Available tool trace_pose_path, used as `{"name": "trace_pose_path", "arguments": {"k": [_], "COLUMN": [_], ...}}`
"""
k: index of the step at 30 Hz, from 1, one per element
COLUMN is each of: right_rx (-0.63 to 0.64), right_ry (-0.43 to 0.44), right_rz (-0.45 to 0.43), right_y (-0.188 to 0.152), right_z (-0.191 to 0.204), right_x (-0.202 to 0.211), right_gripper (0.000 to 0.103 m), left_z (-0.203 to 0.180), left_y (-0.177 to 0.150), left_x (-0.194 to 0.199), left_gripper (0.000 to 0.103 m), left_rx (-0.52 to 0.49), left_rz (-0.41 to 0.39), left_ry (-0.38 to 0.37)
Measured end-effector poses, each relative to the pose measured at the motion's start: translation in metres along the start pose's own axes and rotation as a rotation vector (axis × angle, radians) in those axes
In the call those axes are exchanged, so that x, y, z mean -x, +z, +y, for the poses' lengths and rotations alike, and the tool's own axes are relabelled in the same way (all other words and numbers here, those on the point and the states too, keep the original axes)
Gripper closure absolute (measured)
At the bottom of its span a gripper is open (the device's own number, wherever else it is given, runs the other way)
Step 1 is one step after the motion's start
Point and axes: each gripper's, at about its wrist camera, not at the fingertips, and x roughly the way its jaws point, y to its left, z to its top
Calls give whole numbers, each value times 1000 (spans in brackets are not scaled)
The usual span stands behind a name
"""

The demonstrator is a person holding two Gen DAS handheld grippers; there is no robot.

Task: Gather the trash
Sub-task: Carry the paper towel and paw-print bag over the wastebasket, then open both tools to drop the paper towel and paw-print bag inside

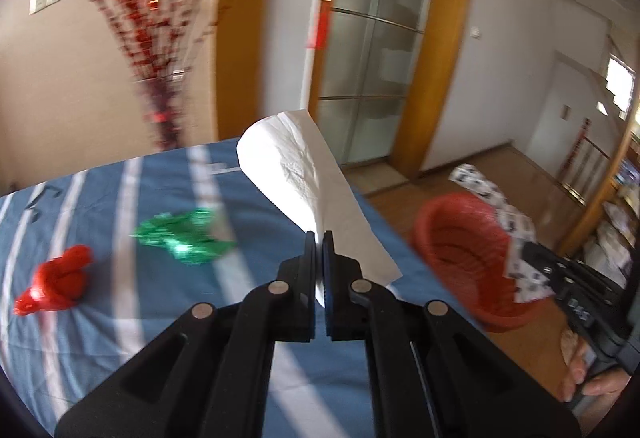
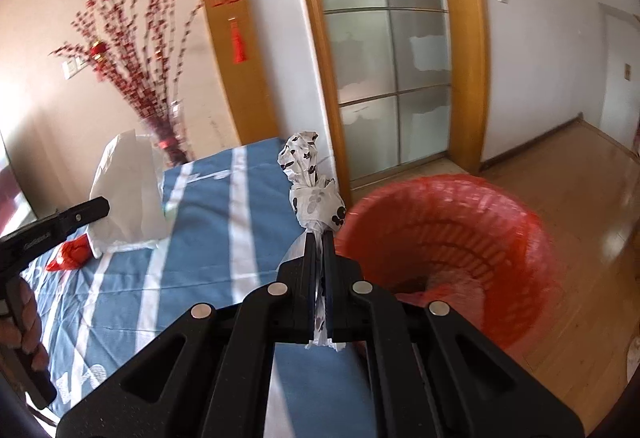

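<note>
Left gripper (image 1: 319, 238), seen from its own wrist camera: fingers pinched together on the lower edge of a white paper tissue (image 1: 304, 173), sheet standing up and curling away from the tips, raised above the blue striped tablecloth (image 1: 248, 246). On the cloth, left of the gripper: a crumpled green foil wrapper (image 1: 182, 236) and, nearer the left edge, a crumpled red wrapper (image 1: 56, 284) — the two apart from each other, both lying flat on the fabric. Off the right edge of the table, over the wooden floor (image 1: 500, 177): a red trash basket (image 1: 460, 250), with the right gripper (image 1: 536, 258) reaching in from the lower right beside its rim.

Right gripper (image 2: 319, 238), from its own wrist camera: fingers closed on a twisted white paper with black print (image 2: 312, 189), the twisted bundle rising above the tips, a loose tail hanging between the fingers. Immediately right — the red basket (image 2: 452, 238), lined with a thin red bag, mouth tilted toward the camera. At left, the left gripper (image 2: 86, 213) holding the tissue (image 2: 128, 193) above the tablecloth (image 2: 224, 222); the red wrapper (image 2: 70, 256) just below it. Behind the table: a vase of red-berried branches (image 2: 132, 61) against the wall.
</note>
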Motion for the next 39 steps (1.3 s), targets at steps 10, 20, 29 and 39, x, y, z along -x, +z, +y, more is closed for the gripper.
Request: {"name": "trace_pose_path", "arguments": {"k": [10,20,29,39], "right_rx": [-79,-154,-219,-220], "right_ry": [-88,-114,-79,-121], "right_rz": [-7,5,32,33], "right_y": [-2,-3,1,-10], "right_z": [-60,-103,-127,-132], "right_x": [10,6,-9,-5], "right_gripper": [99,99,98,56], "left_z": [-93,-144,-165,-150], "left_y": [-9,-20,-27,-36], "left_x": [-30,-73,-111,-123], "left_gripper": [98,98,94,44], "left_rx": [-72,-86,-79,-45], "left_rz": [48,123,179,193], "left_ry": [-160,-240,-246,-182]}}
